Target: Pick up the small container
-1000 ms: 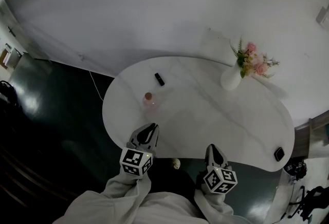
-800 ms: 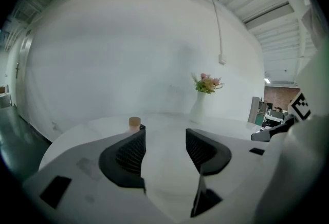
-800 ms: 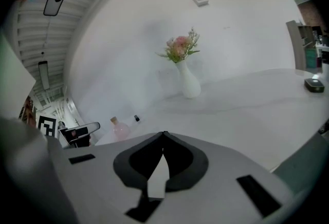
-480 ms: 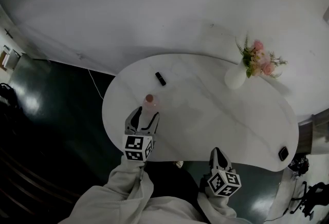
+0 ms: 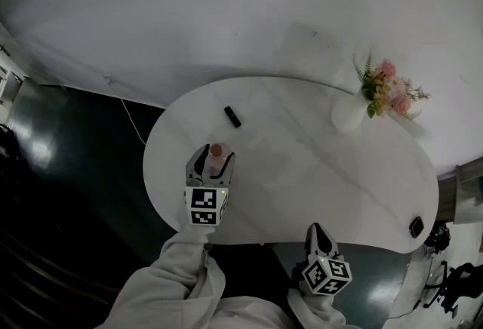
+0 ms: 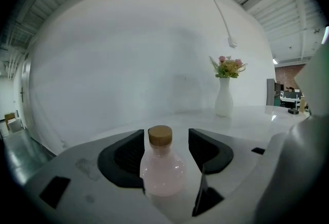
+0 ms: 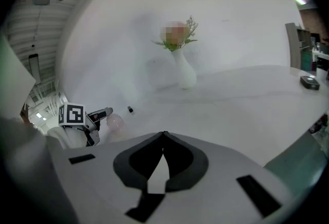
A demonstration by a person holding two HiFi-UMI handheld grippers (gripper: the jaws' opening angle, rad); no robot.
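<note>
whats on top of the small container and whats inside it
A tan cork stopper sits on top of the small container. The rounded body looks frosted pale pink, so any contents cannot be made out; its bottom is covered by the left gripper.

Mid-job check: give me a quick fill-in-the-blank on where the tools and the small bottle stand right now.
1. The small bottle stands upright ___ the jaws of the left tool.
2. Those jaws are ___, not clamped on the bottle.
3. The right tool has its jaws ___ and holds nothing.
4. The white vase on the table holds ___.

Missing words: between; open; shut; flowers.
</note>
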